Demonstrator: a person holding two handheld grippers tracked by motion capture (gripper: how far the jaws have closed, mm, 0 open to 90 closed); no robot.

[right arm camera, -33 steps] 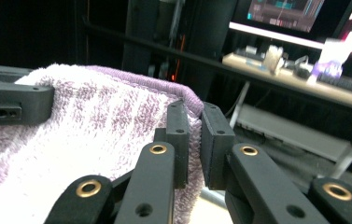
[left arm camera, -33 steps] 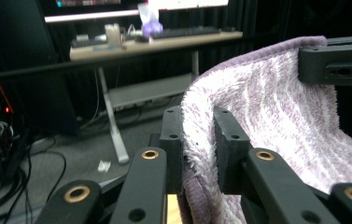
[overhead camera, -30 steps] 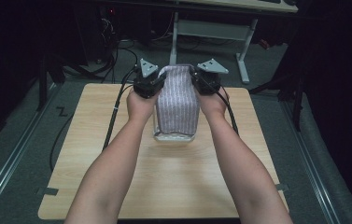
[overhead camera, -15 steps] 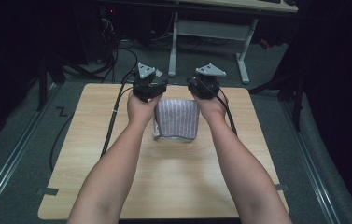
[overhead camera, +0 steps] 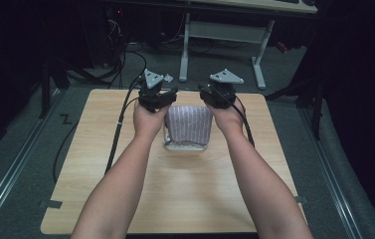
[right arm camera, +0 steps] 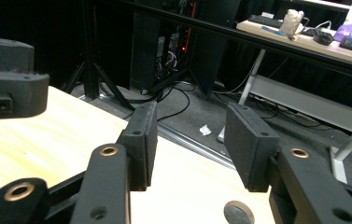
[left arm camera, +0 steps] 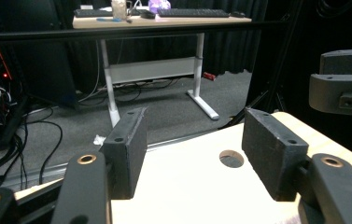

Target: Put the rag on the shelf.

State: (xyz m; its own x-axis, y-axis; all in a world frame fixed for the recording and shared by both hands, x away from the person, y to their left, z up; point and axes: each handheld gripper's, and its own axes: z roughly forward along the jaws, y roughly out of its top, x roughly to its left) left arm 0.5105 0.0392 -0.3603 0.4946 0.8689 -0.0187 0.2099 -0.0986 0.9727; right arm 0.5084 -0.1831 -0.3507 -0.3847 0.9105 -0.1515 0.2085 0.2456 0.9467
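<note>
A: Item one, left tool?
B: Jaws stood wide, having just been opening, nothing between them. In the left gripper view bare bench showed through the gap, with a round hole in the top beyond.

A: Item two, right tool?
B: Same entry: jaws wide apart, just opened, nothing clamped. The right gripper view showed only bench wood and grey floor between the pads.

A: Item three, the thing handled?
B: One folded cloth, grey with fine stripes. It lay flat on the bench between the two hands, just nearer the person than the tools, its near edge resting over a pale lower layer. Neither tool touched it, as far as the high view showed.

A: Position of the tools?
B: Both were held at the far part of the bench, either side of the cloth's far edge, cables trailing off.

A: Surroundings?
B: A white-legged desk stood beyond, on grey carpet.
</note>
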